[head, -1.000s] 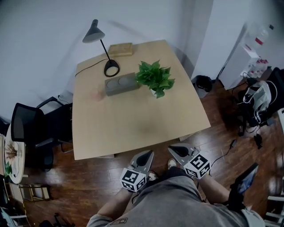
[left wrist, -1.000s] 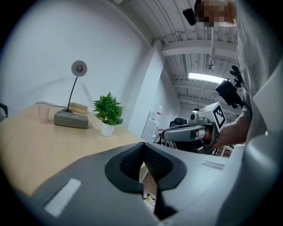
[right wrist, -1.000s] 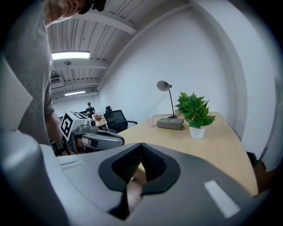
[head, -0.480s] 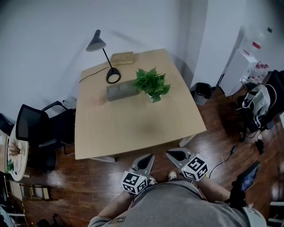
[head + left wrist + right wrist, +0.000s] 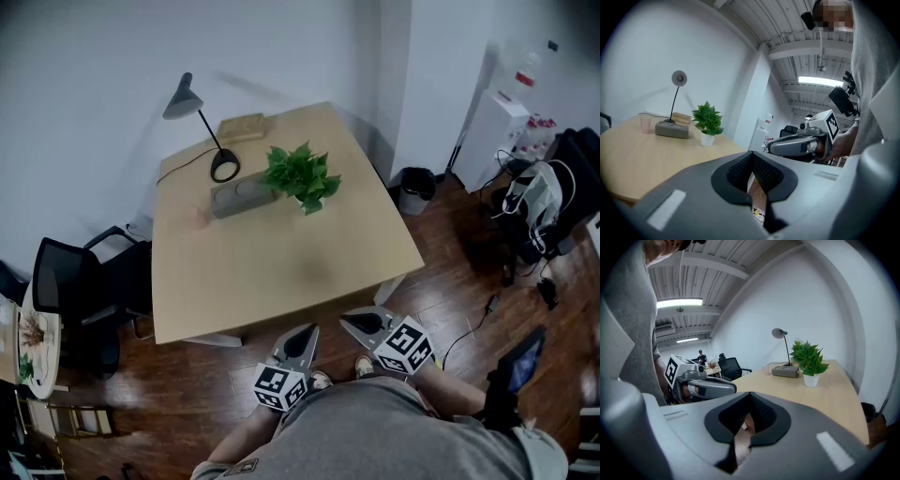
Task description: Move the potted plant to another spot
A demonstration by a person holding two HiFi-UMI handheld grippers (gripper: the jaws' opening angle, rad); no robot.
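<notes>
The plant [image 5: 300, 176] stood upright on the table [image 5: 281, 272], near the lamp [image 5: 202, 127] and to its right. Its long axis was vertical, with leaves spreading all round and no clear front. The left gripper [image 5: 302, 334] and right gripper [image 5: 356, 321] hung well away from the lamp, off the table, each pressed together on nothing. That fitted a plant awaiting pickup or one already set down, so I judged the step unsettled and no next move clear.
</notes>
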